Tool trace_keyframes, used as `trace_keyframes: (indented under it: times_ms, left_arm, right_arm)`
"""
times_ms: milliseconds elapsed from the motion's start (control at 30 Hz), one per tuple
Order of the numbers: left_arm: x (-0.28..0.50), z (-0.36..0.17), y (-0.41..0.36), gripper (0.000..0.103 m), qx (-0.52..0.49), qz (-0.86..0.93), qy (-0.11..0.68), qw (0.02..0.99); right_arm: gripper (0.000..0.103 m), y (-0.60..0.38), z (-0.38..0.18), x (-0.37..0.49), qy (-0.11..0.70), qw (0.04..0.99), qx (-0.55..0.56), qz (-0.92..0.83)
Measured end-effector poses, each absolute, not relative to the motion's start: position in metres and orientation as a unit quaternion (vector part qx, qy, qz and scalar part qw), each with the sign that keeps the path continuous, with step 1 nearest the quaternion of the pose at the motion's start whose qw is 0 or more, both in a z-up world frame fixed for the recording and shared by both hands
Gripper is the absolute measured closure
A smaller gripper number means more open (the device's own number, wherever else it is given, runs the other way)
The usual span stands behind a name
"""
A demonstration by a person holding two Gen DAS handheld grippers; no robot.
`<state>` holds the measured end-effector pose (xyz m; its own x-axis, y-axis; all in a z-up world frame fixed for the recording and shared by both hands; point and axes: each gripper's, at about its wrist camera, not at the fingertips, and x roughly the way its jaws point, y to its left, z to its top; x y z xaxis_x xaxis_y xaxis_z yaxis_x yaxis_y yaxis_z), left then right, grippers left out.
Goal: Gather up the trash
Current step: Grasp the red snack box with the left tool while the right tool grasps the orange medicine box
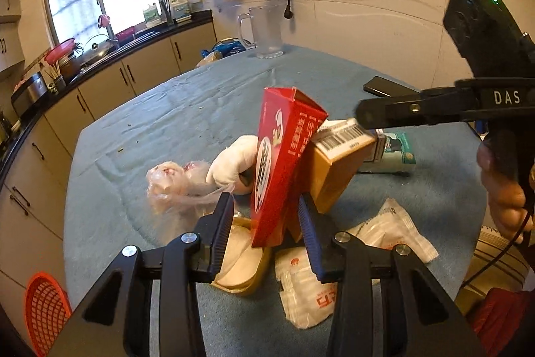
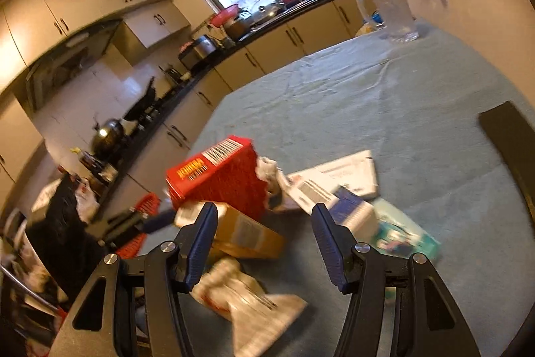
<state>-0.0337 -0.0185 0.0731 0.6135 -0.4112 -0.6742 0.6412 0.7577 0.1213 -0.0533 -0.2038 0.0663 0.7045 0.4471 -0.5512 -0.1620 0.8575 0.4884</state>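
Spread apart around the lower end of a tilted red carton [image 1: 284, 169], the left gripper [image 1: 265, 233]: jaws released, with the blue pad of the right finger touching or very nearly touching the carton, the left finger clear of it. Printed on the carton, white Chinese characters, too skewed to read; a barcode on its end face in the right wrist view. Leaning against it, a brown cardboard box [image 1: 337, 166] with a barcode label on top. Just behind, lying flat, a teal and white box [image 1: 394, 153]. Beneath the gripper, a shallow yellow-rimmed tray [image 1: 247, 263] holding something white, not identifiable. Beside it, white plastic pouches [image 1: 311, 286] with red print, unreadable. Further left, a crumpled clear bag [image 1: 174, 183] and a wad of white tissue [image 1: 234, 163]. All on a table [image 1: 167, 122] covered in blue cloth. At the far edge, a clear plastic jug [image 1: 264, 32]; nearer the right edge, a black phone [image 1: 381, 86]. Beyond the table edge, low at left, an orange mesh basket [image 1: 43, 310]. Right gripper [image 2: 264, 243] hovering above the pile, jaws wide, nothing between them; "DAS" in white on its body.
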Motion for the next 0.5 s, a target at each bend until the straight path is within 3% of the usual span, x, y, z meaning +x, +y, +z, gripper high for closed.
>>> trace_keyframes:
  times_ms: [200,300,500]
  left_arm:
    - [-0.022,0.070,-0.026,0.064,0.172,-0.309,0.331,0.875]
    - [-0.016,0.067,-0.027,0.084,0.156,-0.313,0.339,0.873]
    - [-0.007,0.069,-0.017,0.085,0.108,-0.304,0.339,0.884]
  right_arm:
    - [0.040,-0.195,0.059,-0.032,0.353,0.884,0.237,0.195]
    - [0.040,-0.188,0.055,-0.030,0.363,0.877,0.240,0.204]
    - [0.040,-0.188,0.055,-0.032,0.366,0.880,0.225,0.201]
